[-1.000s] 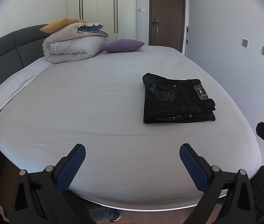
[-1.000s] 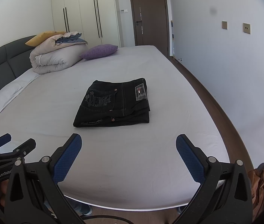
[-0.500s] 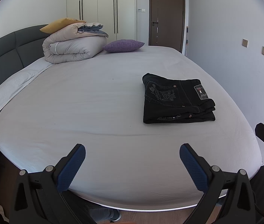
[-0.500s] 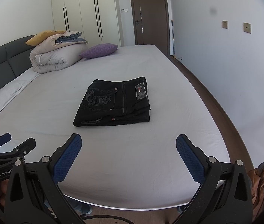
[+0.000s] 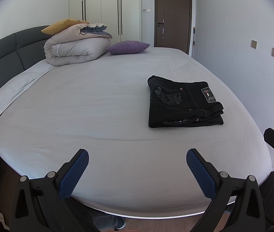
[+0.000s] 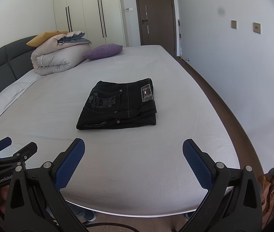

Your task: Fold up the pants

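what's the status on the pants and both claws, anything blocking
Left claw open, empty, held back at the bed's near edge. Right claw open, empty, same. Black pants folded in a neat stack on the sheet, untouched. Nothing in the way.

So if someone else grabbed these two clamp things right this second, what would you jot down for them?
Left gripper: open, empty, held back at the near edge of the bed.
Right gripper: open, empty, also short of the pants.
Black jeans: lying on the grey sheet as a compact folded stack, back pocket and label patch facing up, neither gripper touching them.
Done: the folding looks complete.
Left: probably nothing, beyond tidying the slightly uneven layer edges on the near side if wanted.
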